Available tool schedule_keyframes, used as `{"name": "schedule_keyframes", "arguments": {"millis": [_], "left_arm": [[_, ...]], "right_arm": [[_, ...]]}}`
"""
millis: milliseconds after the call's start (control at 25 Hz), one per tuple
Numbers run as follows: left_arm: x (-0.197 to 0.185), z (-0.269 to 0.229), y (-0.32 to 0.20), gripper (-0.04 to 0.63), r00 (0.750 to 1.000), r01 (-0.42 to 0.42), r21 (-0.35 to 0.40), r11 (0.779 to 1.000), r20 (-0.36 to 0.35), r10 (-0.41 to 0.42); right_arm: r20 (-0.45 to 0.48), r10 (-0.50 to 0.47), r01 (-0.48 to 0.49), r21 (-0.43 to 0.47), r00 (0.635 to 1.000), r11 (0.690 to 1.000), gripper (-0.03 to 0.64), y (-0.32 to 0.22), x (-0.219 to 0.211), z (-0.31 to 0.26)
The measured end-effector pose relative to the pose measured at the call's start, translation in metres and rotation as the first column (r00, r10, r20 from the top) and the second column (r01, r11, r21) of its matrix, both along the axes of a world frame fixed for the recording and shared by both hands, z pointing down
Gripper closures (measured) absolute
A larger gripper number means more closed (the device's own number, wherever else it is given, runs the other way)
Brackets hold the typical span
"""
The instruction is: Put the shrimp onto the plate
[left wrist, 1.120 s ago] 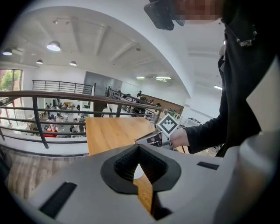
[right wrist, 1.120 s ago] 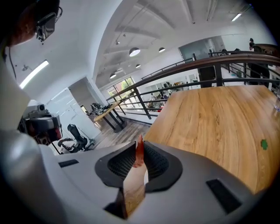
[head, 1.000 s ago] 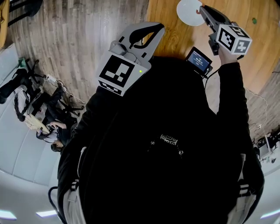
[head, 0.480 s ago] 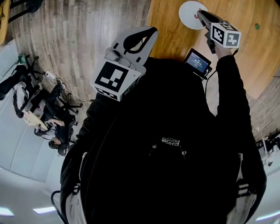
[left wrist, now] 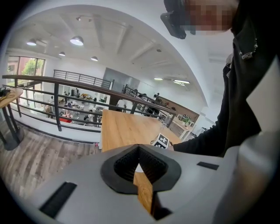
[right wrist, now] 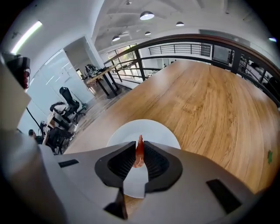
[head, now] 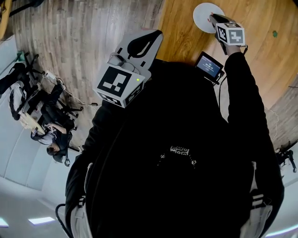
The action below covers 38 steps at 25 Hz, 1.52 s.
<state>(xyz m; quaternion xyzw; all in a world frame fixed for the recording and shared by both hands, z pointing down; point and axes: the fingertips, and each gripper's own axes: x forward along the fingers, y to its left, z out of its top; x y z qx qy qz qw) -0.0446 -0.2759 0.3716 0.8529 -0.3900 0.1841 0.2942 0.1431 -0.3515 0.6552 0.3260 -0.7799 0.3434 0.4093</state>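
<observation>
1. Head view: the person's dark-clad torso point(head: 177, 153) fills most of the frame and covers the near edge of the wooden surface point(head: 181, 32). Only the surface's far part shows.
2. Head view, right side: the right tongs point(head: 213, 18) reach out over the white plate point(head: 202, 14). Their marker cube and body cover the plate's right rim. The shrimp cannot be made out from here.
3. Right gripper view: the right tongs point(right wrist: 139, 144) are clamped on the shrimp point(right wrist: 139, 154). It is orange-red and stands upright between the ribbed pads, with its thin end poking just past the tips.
4. Same view: the plate point(right wrist: 162, 131) lies directly beyond the tips. The tongs' grey body cuts off its near half. Whether the shrimp touches the plate cannot be told.
5. Left gripper view: the left tongs point(left wrist: 139, 146) have their tips together and nothing between the pads. Through the narrow gap behind the tips only a strip of wood and a sliver of white show.
6. Same view: the right tongs' marker cube point(left wrist: 162, 141) and a dark sleeve point(left wrist: 197, 144) appear past the left tongs. The plate itself is mostly hidden.
7. Head view, left side: the left tongs point(head: 151, 37) are held up near the chest, over the plank floor point(head: 84, 37) and well apart from the plate.
8. Head view: a small screen device point(head: 208, 66) sits at the surface's edge, partly covered by the right arm; its text is too small to read. A small green spot point(head: 274, 33) on the surface is too small to identify.
</observation>
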Motion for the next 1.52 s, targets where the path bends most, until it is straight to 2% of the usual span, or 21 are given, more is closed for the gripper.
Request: {"name": "schedule_keyframes", "arguments": {"millis": [120, 280, 640, 800, 920, 1160, 1360, 1520], "left_arm": [[0.002, -0.002, -0.003, 0.591, 1.0, 0.007, 0.0, 1.0, 0.0, -0.007], [0.008, -0.005, 0.011, 0.591, 0.999, 0.028, -0.012, 1.0, 0.035, -0.027], [0.007, -0.014, 0.023, 0.591, 0.999, 0.045, 0.022, 0.999, 0.015, -0.045], [0.007, -0.009, 0.027, 0.591, 0.998, 0.058, 0.007, 0.998, 0.016, -0.058], [0.005, -0.005, 0.023, 0.591, 0.999, 0.048, 0.007, 0.999, -0.01, -0.048], [0.019, -0.01, 0.03, 0.591, 0.999, -0.026, 0.045, 0.999, 0.02, 0.026], [0.015, -0.008, 0.04, 0.591, 0.999, -0.051, 0.064, 0.997, 0.008, 0.05], [0.011, -0.003, 0.041, 0.591, 0.995, -0.102, 0.078, 0.992, -0.009, 0.103]], "right_arm": [[-0.01, -0.006, 0.006, -0.025, 1.0, 1.0, 0.551, -0.002, 0.0, 0.007], [-0.032, -0.001, -0.001, -0.036, 0.999, 0.999, 0.551, 0.01, 0.011, 0.005], [-0.103, -0.022, 0.017, -0.053, 0.994, 0.998, 0.549, 0.014, 0.019, 0.003], [-0.114, -0.027, 0.021, -0.049, 0.993, 0.999, 0.549, 0.016, 0.022, 0.009], [-0.111, -0.034, 0.029, -0.047, 0.993, 0.998, 0.549, 0.01, 0.017, 0.012], [-0.114, -0.041, 0.034, -0.056, 0.993, 0.998, 0.545, 0.015, 0.024, 0.011], [-0.124, 0.009, -0.011, -0.014, 0.992, 1.0, 0.498, 0.018, 0.03, 0.006], [-0.118, 0.062, -0.057, 0.046, 0.991, 0.997, 0.481, 0.01, 0.03, -0.013]]}}
